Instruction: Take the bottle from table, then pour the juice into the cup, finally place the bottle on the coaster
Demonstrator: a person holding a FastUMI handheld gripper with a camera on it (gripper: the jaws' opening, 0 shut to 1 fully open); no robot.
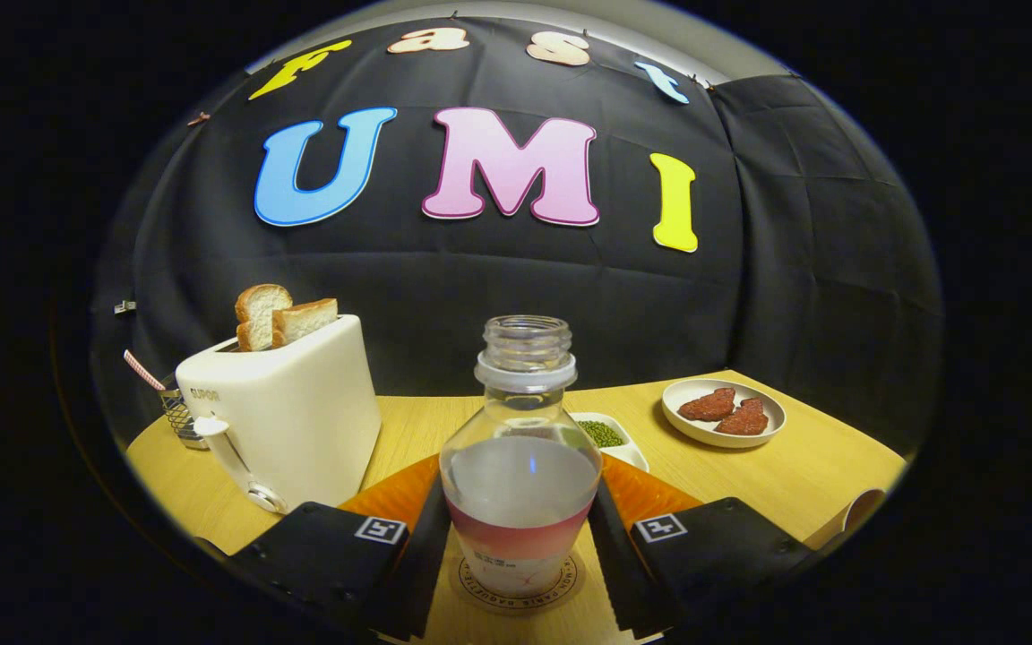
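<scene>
Bottle (520, 466) upright on coaster (520, 587), gripper (520, 546) fingers close at both sides.

Can't tell if fingers press bottle or just flank it. Bottle: clear, cap off, part full w/ pale liquid, pinkish label band low on body, base sits on round printed coaster on wood table (803, 475). Just behind: small white dish of green beans (606, 434). Left: white toaster (288, 412) w/ 2 bread slices (283, 318) up. Farther right: plate (722, 412) w/ 2 reddish pcs.

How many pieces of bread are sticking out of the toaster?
2. Both stand in the top of the toaster: a rounded slice on the outer side and a squarer slice beside it, nearer the bottle. None seem hidden.
</scene>
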